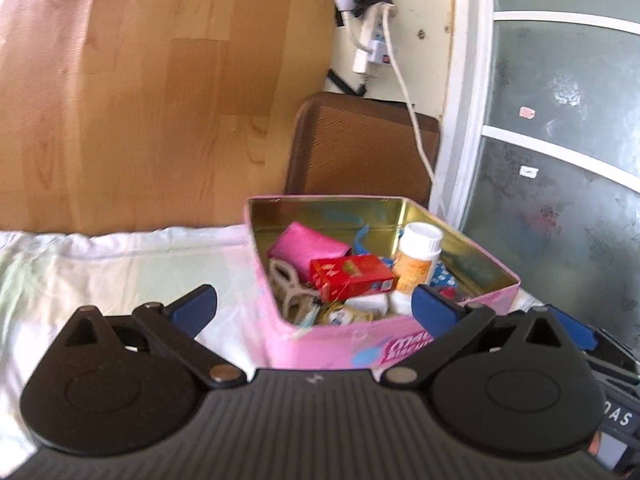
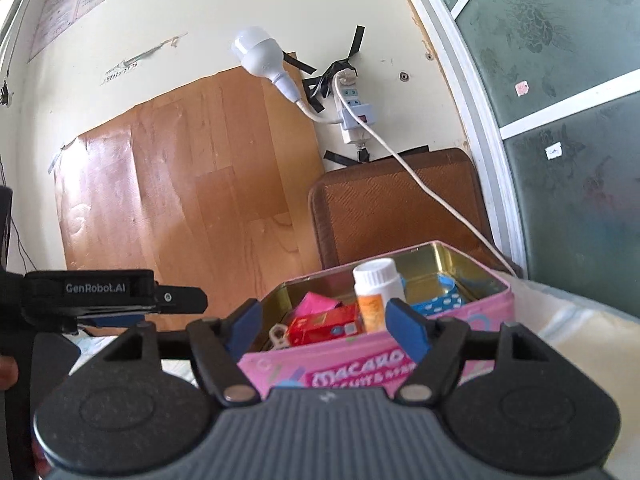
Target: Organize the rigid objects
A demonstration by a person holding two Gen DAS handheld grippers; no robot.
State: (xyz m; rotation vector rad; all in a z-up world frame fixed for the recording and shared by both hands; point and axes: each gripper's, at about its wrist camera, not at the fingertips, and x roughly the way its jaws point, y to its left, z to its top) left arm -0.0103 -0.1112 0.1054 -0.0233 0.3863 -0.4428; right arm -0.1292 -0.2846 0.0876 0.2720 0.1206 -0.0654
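Both the left gripper (image 1: 314,308) and right gripper (image 2: 326,322) hover with fingers spread wide and empty before the pink tin (image 1: 340,344) on the bed (image 1: 100,264), its pill bottle (image 1: 416,260) and red box (image 1: 352,278) apparently gathered inside for tidiness.

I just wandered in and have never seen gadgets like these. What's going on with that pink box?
A person holds a two-fingered gripper in each hand, tidying small items into a pink tin on a bed. Inside are a white pill bottle, a red carton and a pink packet, among other bits. Right now the left gripper and the right gripper are both open and empty, poised just in front of the tin.
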